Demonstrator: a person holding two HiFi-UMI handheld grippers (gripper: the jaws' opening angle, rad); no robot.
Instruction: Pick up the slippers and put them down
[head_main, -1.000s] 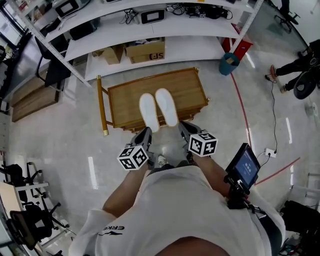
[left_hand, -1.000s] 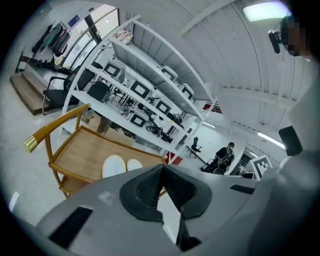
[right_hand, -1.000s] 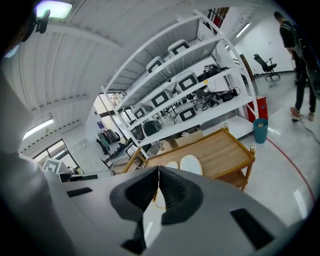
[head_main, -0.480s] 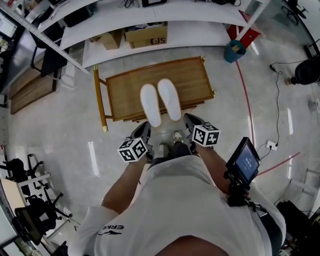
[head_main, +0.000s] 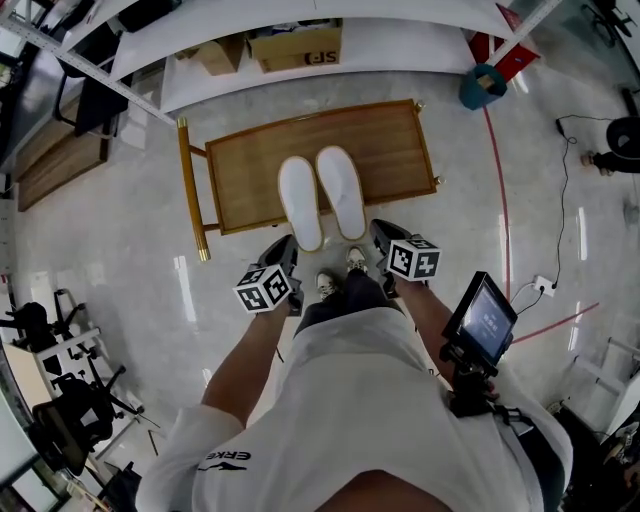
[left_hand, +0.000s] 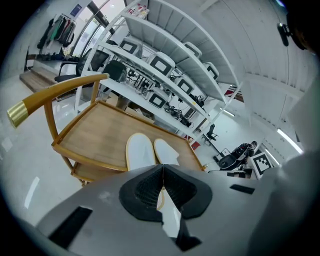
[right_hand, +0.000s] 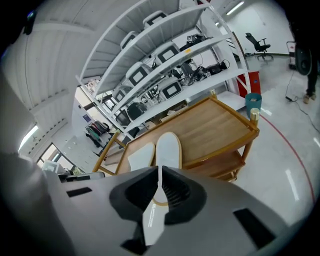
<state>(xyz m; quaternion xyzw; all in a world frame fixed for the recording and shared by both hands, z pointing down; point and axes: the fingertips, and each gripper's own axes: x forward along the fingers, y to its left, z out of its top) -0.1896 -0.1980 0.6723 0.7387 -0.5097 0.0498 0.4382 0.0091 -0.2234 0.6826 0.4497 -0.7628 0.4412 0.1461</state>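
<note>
Left gripper (head_main: 284, 247): my own camera shows the jaws pressed together (left_hand: 162, 171), nothing between them. Right gripper (head_main: 379, 233): same, jaws together and empty (right_hand: 160, 172). Both point forward and down at the near edge of the wooden cart (head_main: 240, 175), one either side of my shoes (head_main: 340, 272).

Left slipper (head_main: 299, 202) and right slipper (head_main: 341, 192) lie flat on the cart top, side by side and touching, toes away from me, heels at the near edge. Each gripper tip sits just beside the heel of its slipper; I can't tell if either touches.

Cart handle (head_main: 190, 190) is on the left. Beyond the cart: white shelving (head_main: 300, 85) with a cardboard box (head_main: 296, 48), and a teal bin (head_main: 482, 85) off to the right.
</note>
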